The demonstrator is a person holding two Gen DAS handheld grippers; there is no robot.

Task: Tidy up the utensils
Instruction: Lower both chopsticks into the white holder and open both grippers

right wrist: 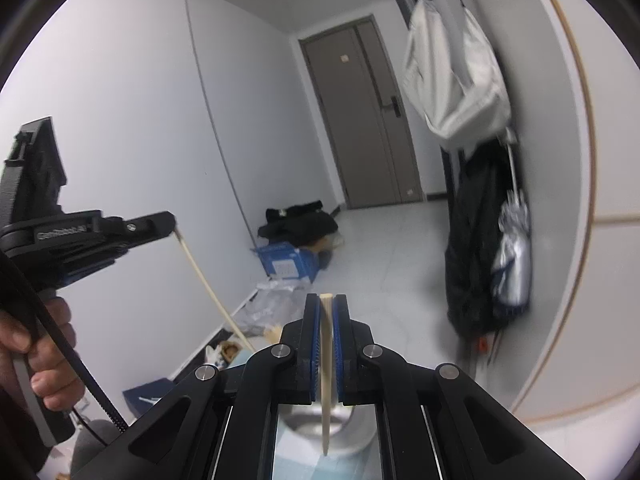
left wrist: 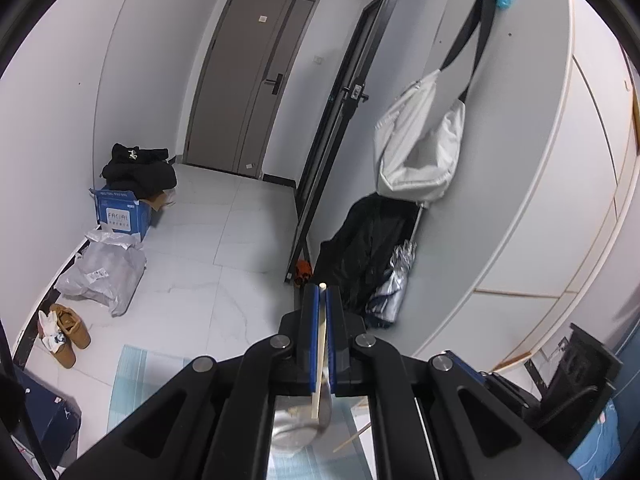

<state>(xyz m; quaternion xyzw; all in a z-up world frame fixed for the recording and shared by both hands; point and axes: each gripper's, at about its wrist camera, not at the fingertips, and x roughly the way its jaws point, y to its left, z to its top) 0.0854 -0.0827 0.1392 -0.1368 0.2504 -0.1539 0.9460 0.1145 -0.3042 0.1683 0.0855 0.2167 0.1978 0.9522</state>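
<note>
The left gripper [left wrist: 322, 289] pinched one pale wooden chopstick [left wrist: 319, 364], its tip hanging above a shiny round metal cup [left wrist: 292, 428]. The right gripper [right wrist: 326, 298] clamped a second pale chopstick [right wrist: 327, 380] over that cup.

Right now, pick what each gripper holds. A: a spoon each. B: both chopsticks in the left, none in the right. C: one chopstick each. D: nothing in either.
C: the left gripper clamps a chopstick, and the right gripper clamps another chopstick.
</note>
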